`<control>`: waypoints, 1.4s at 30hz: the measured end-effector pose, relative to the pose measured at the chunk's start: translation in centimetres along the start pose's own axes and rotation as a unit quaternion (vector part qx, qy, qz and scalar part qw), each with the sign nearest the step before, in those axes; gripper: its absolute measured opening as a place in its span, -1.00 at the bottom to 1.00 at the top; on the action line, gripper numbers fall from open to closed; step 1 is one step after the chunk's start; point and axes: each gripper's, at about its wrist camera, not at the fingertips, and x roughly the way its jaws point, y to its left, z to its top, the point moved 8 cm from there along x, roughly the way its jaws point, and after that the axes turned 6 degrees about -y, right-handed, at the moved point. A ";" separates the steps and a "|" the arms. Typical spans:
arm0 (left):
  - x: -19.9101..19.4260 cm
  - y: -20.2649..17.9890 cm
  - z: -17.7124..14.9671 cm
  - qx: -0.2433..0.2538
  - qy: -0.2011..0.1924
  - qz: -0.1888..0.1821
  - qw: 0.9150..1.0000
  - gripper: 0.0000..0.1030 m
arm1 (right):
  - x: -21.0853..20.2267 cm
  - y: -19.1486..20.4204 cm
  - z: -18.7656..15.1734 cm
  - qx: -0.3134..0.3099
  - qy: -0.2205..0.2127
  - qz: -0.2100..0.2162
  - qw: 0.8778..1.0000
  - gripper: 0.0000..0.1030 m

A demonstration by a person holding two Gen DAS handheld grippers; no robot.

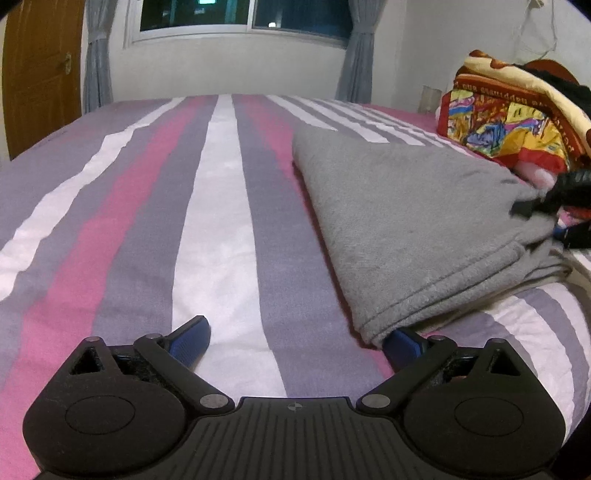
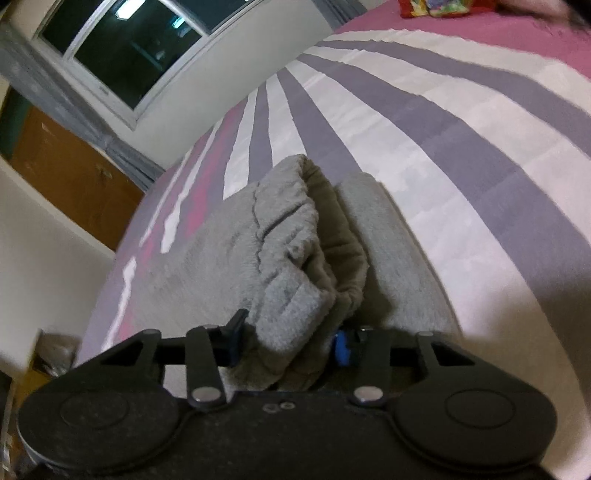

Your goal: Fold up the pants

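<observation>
Grey fleece pants [image 1: 413,221] lie folded flat on the striped bed sheet [image 1: 214,206], to the right in the left wrist view. My left gripper [image 1: 297,338] is open wide over the sheet. Its right fingertip [image 1: 402,343] is tucked under the pants' near hem corner, and its left fingertip [image 1: 192,332] rests on bare sheet. My right gripper [image 2: 288,339] is shut on a bunched, raised fold of the pants [image 2: 288,251], with cloth filling the gap between its fingers. The rest of the pants spreads flat beyond it. That gripper [image 1: 543,206] also shows as a black shape at the pants' right edge.
A colourful folded blanket [image 1: 509,118] lies at the bed's far right corner. The bed's edge [image 1: 554,306] drops off close to the pants on the right. A window [image 1: 243,14] with grey curtains and a wooden door [image 1: 40,74] stand beyond the bed.
</observation>
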 end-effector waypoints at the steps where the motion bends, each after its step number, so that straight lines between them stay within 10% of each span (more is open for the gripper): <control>1: -0.1 0.0 0.1 0.000 -0.002 0.000 1.000 0.90 | -0.6 1.0 0.6 -0.014 -0.014 0.014 1.000 -0.25; 6: -1.2 0.2 0.1 -0.021 -0.024 -0.010 0.999 0.79 | -4.8 5.2 3.0 -0.061 -0.073 0.081 0.992 -0.27; 11: -0.3 0.1 0.2 -0.010 0.002 -0.005 1.000 0.82 | -1.5 -0.8 0.3 -0.021 0.000 -0.011 1.000 -0.29; 23: -0.2 -0.2 0.4 -0.008 0.010 0.000 1.000 0.85 | -4.9 1.5 2.3 -0.073 -0.054 0.044 0.995 -0.29; 28: 0.1 -0.5 0.3 -0.003 0.011 0.002 1.000 0.89 | -1.2 -4.6 0.2 -0.013 0.013 -0.028 0.999 -0.30; 42: 0.2 -0.2 0.1 -0.004 0.009 -0.001 1.000 0.90 | -1.0 -4.2 -0.5 -0.049 0.012 -0.029 0.998 -0.25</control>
